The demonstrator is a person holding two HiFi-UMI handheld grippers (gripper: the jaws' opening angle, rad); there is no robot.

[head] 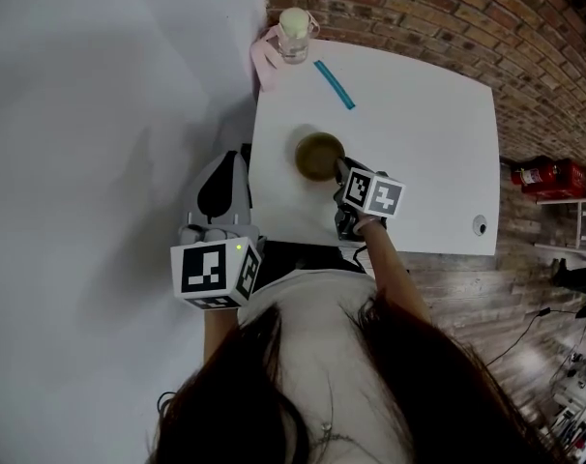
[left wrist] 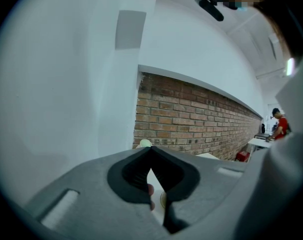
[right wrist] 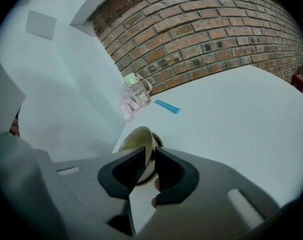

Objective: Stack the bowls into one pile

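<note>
Person standing at the near edge of a white counter (head: 419, 143), a pair of tongs in each hand. The right tongs (right wrist: 148, 151) reach over the counter to the right side of an olive bowl (head: 319, 156), which stands upright on the counter's left half, near its left edge. In the right gripper view the jaws are drawn almost together, with only the bowl's raised rim in the thin slot between them, so they are pinched on that rim. A darker edge shows just beside the bowl's pale wall; whether it belongs to a second, nested bowl cannot be told. The left tongs (left wrist: 150, 149) are held off the counter, to its left and beside the white wall (head: 109, 114). Their tips meet with nothing between them, and they point toward the brick wall (left wrist: 191, 124). At the far left corner of the counter stands a clear bottle with a pale lid (head: 293, 35), touching a pink strap or cloth (head: 266, 58) that hangs over the counter's edge. A blue stick (head: 334, 84) lies flat between the bottle and the bowl, apart from both. A red fire extinguisher (head: 552, 175) lies on the wooden floor (head: 486, 288) well to the right of the counter.
</note>
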